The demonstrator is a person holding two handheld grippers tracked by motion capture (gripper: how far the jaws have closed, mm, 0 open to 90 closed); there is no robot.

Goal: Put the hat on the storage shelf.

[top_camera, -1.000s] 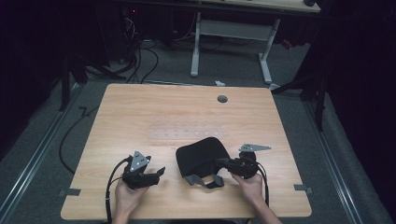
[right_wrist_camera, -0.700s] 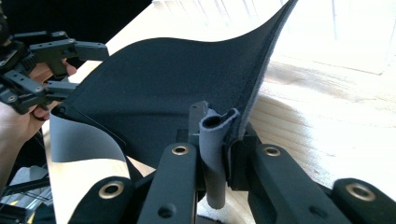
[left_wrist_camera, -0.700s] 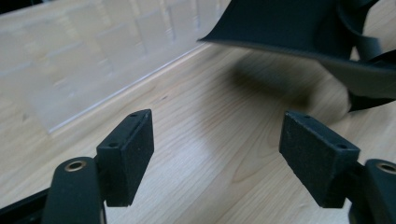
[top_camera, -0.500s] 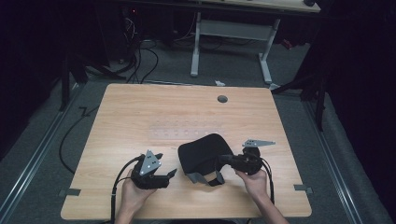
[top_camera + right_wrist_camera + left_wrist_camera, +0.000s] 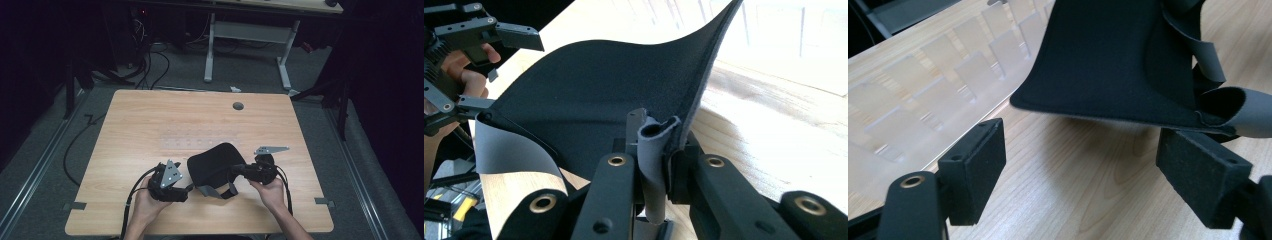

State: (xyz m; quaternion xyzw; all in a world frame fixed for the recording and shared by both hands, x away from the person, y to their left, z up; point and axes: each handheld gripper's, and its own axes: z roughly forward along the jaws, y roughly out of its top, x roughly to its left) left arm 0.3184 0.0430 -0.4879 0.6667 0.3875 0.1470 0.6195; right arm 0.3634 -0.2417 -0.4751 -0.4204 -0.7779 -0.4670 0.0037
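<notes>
The right gripper (image 5: 659, 175) has its fingers clamped on a grey strap (image 5: 654, 165) of the black fabric pad (image 5: 212, 162), lifting its edge off the desk (image 5: 150, 125). The left gripper (image 5: 1098, 165), fingers apart, faces the pad's raised near edge; best to slide one finger beneath before closing.

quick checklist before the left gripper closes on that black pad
1. Right gripper clamped on the black pad: ok, jaws shut on its folded grey edge.
2. Left gripper open: ok, jaws wide apart.
3. Pad edge between the left jaws: not ok, the edge sits just ahead of them.
4. Pad edge lifted off the table: ok, a gap shows beneath it.
5. Grey straps out of the left jaws' path: not ok, one curls just above the right-hand jaw.
6. Firmness of the right grip: cannot tell.
</notes>
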